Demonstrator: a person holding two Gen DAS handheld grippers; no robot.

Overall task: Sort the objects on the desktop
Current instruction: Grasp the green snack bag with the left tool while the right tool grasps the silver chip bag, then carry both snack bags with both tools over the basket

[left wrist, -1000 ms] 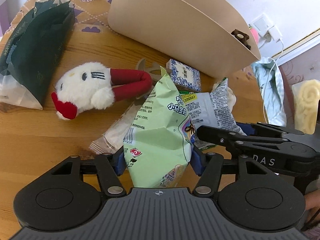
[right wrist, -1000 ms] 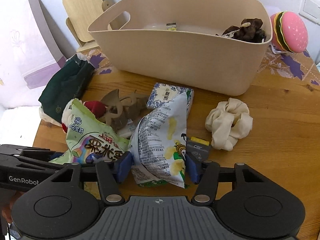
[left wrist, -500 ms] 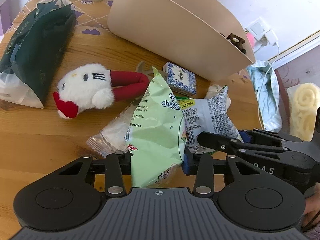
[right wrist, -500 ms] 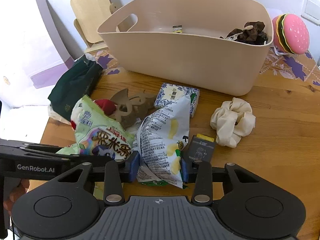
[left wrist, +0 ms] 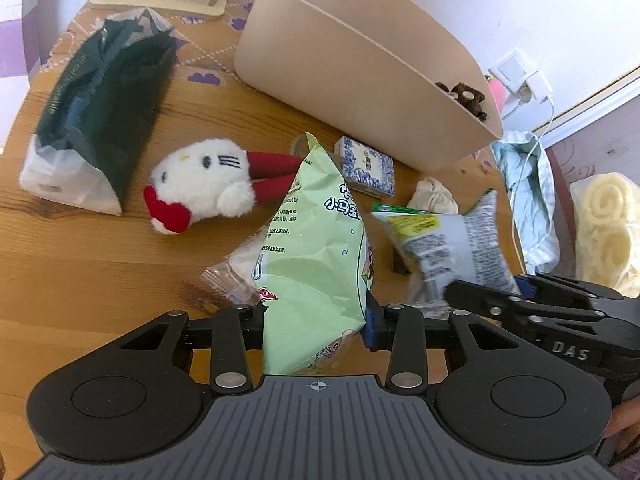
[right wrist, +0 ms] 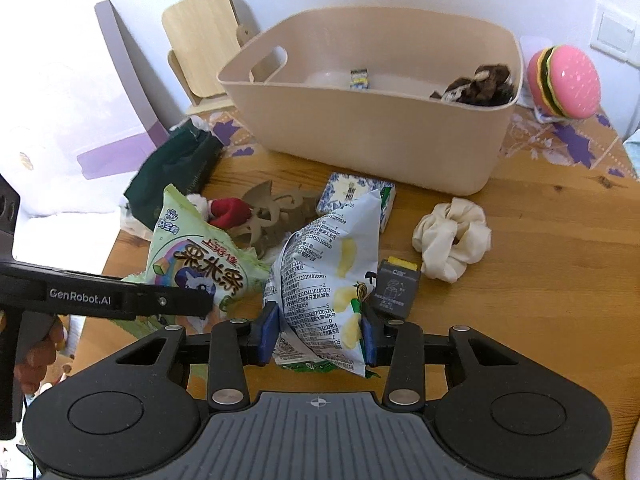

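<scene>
Snack bags, one in each of my jaws: my left gripper is clamped on a pale green snack bag, pads pressing its lower end, while my right gripper pinches a white and grey crisp packet the same way, both bags standing up above the wooden worktop. Only my right wrist view looks into the beige tub at the back of the worktop, where a dark brown furry thing sits in the right end and a small packet lies on the floor of it; it also shows the cartoon front of the green bag, a grey card box just right of my crisp packet, a cream scrunchie, a wooden cut-out and a pink burger toy against the wall. Only my left wrist view shows the white plush cat whole, lying on its side with red legs toward the tub, a clear-wrapped biscuit beside the green bag, and a dark green pouch lying on the left. Both views catch the blue-and-white patterned box in front of the tub. Purple-printed cloth covers the rear of the worktop; a white wall with a socket and charger stands behind, and a light wooden stand leans there.
</scene>
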